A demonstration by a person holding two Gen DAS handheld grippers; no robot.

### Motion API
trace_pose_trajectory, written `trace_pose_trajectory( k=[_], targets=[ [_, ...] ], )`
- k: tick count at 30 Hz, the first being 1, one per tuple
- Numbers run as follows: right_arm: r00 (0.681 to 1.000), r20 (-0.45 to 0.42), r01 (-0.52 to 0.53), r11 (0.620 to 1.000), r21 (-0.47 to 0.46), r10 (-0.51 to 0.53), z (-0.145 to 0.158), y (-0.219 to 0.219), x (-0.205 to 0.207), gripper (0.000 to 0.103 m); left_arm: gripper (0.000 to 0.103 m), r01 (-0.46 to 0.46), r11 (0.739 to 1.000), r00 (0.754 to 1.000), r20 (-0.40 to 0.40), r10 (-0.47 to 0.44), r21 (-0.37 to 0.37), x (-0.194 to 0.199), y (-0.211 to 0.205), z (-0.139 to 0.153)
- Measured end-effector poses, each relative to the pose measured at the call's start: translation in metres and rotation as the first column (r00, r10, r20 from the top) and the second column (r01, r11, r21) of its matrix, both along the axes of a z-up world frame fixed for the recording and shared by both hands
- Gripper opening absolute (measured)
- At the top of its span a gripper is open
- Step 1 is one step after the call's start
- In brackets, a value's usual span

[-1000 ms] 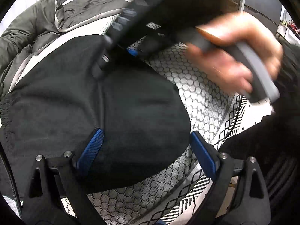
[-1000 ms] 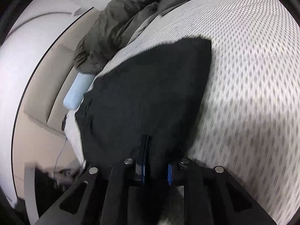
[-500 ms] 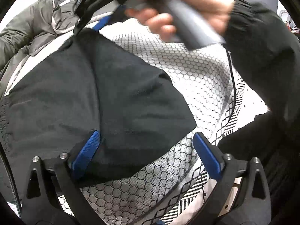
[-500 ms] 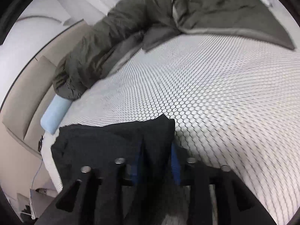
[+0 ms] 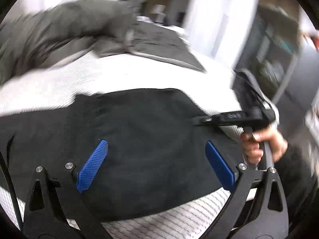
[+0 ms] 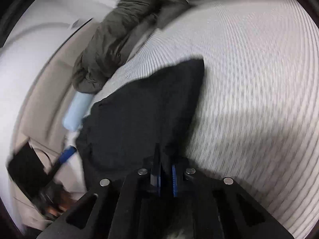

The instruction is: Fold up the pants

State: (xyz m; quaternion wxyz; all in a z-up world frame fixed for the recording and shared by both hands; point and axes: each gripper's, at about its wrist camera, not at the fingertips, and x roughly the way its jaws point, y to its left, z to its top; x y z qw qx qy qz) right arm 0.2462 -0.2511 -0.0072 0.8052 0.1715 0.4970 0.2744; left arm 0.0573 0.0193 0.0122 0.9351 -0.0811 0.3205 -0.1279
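Left tongs (image 5: 155, 165) hung spread wide over the black soft-fabric pants (image 5: 139, 139), blue pads gripping nothing. Right tongs (image 6: 166, 179) were clamped on a pinched fold at the pants' near end. Pants lay part-folded on the bed's white hexagon-patterned cover (image 6: 259, 99), by its left edge, long axis running from the right tongs toward the far tip. Right tongs sat at the pants' right end in the left view (image 5: 201, 120), so the right hand led; likely next: carry that end across. Further back: crumpled olive-grey padded jacket (image 6: 103, 53).
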Motion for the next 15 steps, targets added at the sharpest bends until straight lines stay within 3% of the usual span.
trace_pose_trajectory(
  k=[3,6,8,10,13,15],
  targets=[
    [0.995,0.029,0.095,0.994,-0.049,-0.094,0.009,-0.014,0.021,0.013,0.097,-0.066,0.996,0.997,-0.047,0.064,-0.060,0.011,0.024,-0.008],
    [0.988,0.051,0.152,0.980,-0.131,-0.146,0.021,-0.010,0.018,0.022,0.097,-0.078,0.997,0.996,-0.050,0.077,-0.015,0.016,0.024,-0.013],
    [0.974,0.156,0.194,0.962,-0.193,-0.166,0.041,-0.007,-0.003,0.023,0.097,-0.069,0.997,0.997,-0.026,0.071,0.040,0.017,0.014,-0.013],
    [0.960,0.254,0.178,0.955,-0.238,-0.116,0.058,0.007,-0.030,0.025,0.097,-0.027,0.993,1.000,-0.002,0.028,0.119,0.021,-0.007,-0.014],
    [0.958,0.288,0.077,0.957,-0.281,0.007,0.058,0.041,-0.060,0.025,0.091,0.051,0.964,0.999,-0.001,-0.053,0.263,0.028,-0.046,-0.021],
    [0.958,0.280,0.021,0.951,-0.307,0.069,0.044,0.070,-0.071,0.025,0.071,0.128,0.946,0.991,-0.074,-0.111,0.298,0.040,-0.065,-0.034]
  ],
)
